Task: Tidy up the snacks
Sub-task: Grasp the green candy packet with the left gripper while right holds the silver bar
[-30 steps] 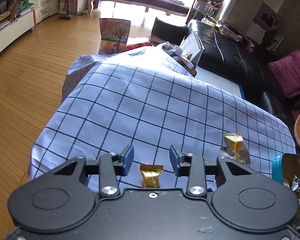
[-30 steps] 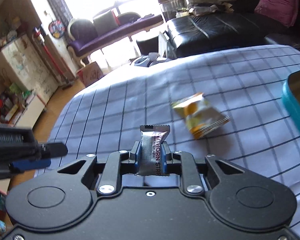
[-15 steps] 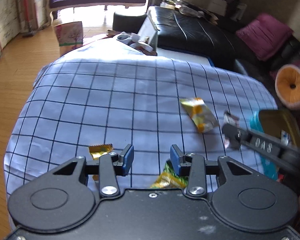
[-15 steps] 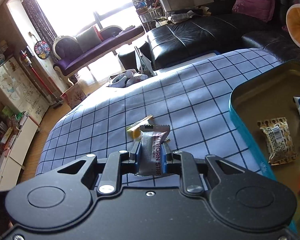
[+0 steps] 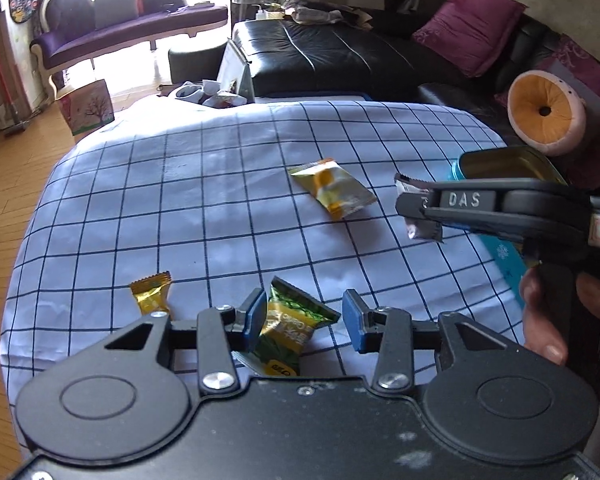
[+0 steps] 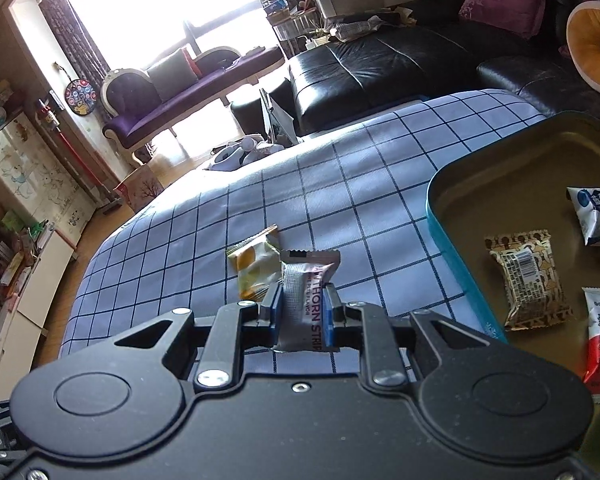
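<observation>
Beside the half-filled tin (image 6: 436,216), the right hand-held gripper (image 6: 302,312) clamps a hawthorn strip (image 6: 306,300); the left hand-held gripper (image 5: 302,316) is opening around a green packet (image 5: 290,324); two snacks remain.

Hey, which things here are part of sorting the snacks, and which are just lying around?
Part of the job:
silver snack strip
green-and-yellow packet
gold candy
yellow packet
teal tin

Just lying around:
black sofa
magenta cushion
round orange cushion
</observation>
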{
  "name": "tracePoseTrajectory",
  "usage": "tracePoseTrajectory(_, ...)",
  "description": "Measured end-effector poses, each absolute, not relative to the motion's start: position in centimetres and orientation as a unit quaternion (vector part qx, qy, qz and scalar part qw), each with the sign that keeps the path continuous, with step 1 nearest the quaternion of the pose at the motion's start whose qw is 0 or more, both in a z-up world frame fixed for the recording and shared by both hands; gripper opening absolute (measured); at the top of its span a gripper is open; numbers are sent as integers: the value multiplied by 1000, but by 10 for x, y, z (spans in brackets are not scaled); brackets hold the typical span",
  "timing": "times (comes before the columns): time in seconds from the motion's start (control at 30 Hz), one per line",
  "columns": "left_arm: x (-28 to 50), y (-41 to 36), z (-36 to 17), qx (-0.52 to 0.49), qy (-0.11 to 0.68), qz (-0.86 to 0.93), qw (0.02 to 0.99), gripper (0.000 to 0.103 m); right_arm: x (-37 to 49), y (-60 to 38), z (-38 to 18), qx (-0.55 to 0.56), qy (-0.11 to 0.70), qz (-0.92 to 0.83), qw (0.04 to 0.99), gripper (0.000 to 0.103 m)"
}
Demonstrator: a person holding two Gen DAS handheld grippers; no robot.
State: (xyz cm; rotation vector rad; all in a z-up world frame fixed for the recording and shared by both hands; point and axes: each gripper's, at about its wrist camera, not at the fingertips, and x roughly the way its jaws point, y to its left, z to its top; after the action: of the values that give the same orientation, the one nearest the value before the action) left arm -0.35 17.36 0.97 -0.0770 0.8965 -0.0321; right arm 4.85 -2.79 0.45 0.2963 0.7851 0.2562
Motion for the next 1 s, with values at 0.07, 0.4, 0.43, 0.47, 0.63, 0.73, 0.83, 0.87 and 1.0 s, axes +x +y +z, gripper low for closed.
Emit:
tracePoseTrajectory(0.07,-5,171,8,-27,432,-13,901,42,48,-29,4,142,381,124,905,29)
tracePoseTrajectory(0.4,2,183,-6,-39,457,6,889,42,49,-19,0,131,387,128,903,29)
tracePoseTrajectory(0.43,3,184,-7,-42,458,6,888,43,49,-18,0,130,388,128,903,29)
tracePoseTrajectory(0.47,4,185,-8,-44,460,5,887,43,49,-17,0,129,389,129,903,29)
tracePoseTrajectory(0.63,5,186,-10,-45,462,2,886,45,50,-14,-2,125,391,131,902,29)
tracePoseTrajectory(0.73,5,185,-11,-48,463,0,885,46,50,-14,-2,124,392,132,902,29)
tracePoseTrajectory(0.83,8,184,-14,-49,468,-5,883,49,50,-14,-3,123,393,133,902,29)
tracePoseTrajectory(0.87,8,183,-15,-50,469,-6,882,49,50,-14,-3,124,393,133,902,29)
tracePoseTrajectory(1.0,10,175,-22,-39,475,-8,879,46,50,-14,-3,123,393,132,902,29)
